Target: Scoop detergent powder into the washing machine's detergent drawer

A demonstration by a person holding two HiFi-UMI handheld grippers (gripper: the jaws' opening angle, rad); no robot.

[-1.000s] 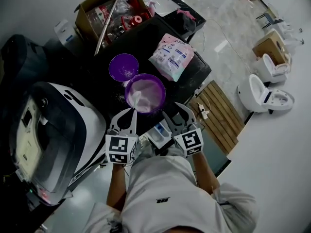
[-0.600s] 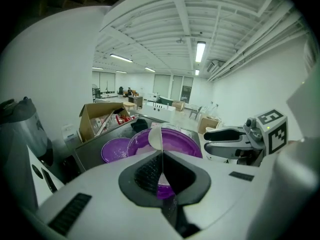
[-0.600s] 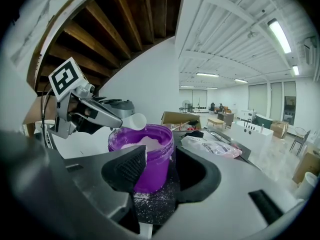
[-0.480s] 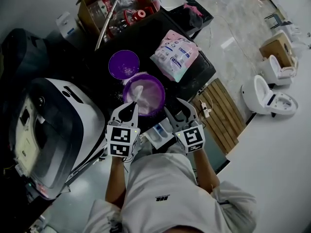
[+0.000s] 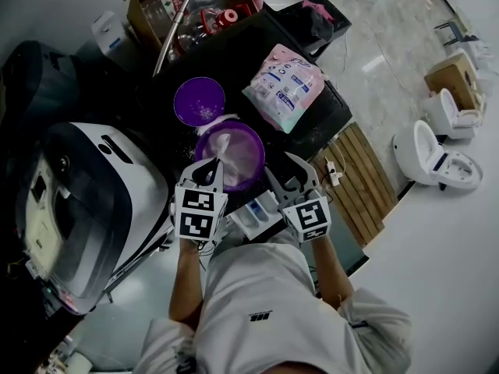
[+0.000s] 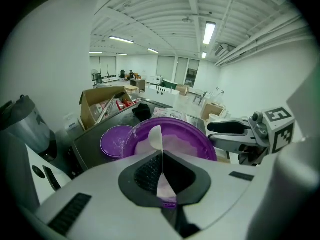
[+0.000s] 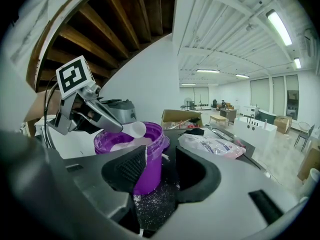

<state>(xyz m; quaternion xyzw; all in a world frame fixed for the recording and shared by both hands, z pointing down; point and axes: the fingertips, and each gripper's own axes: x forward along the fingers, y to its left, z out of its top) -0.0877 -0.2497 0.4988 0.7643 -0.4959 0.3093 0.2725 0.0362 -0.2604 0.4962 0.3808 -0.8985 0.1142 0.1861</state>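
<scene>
Black table (image 5: 312, 119): your left gripper (image 6: 161, 156), clamped on scoop (image 6: 155, 136), has pushed in over tub (image 7: 152, 161); scoop now at rim. Right gripper (image 7: 161, 156) open beside tub. Likely drawer next.

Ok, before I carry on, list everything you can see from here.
tub of powder: one, purple, open, on the black table
lid: one, purple, on the table beyond the tub
detergent bag: one, pink and white, lying on the table
cardboard box: one, brown, at the table's far end
washing machine: one, white, at the person's left
toilets: two, white, on the floor at right
scoop: one, white, over the tub
left tongs: one, shut on the scoop's handle
right tongs: one, open, beside the tub
</scene>
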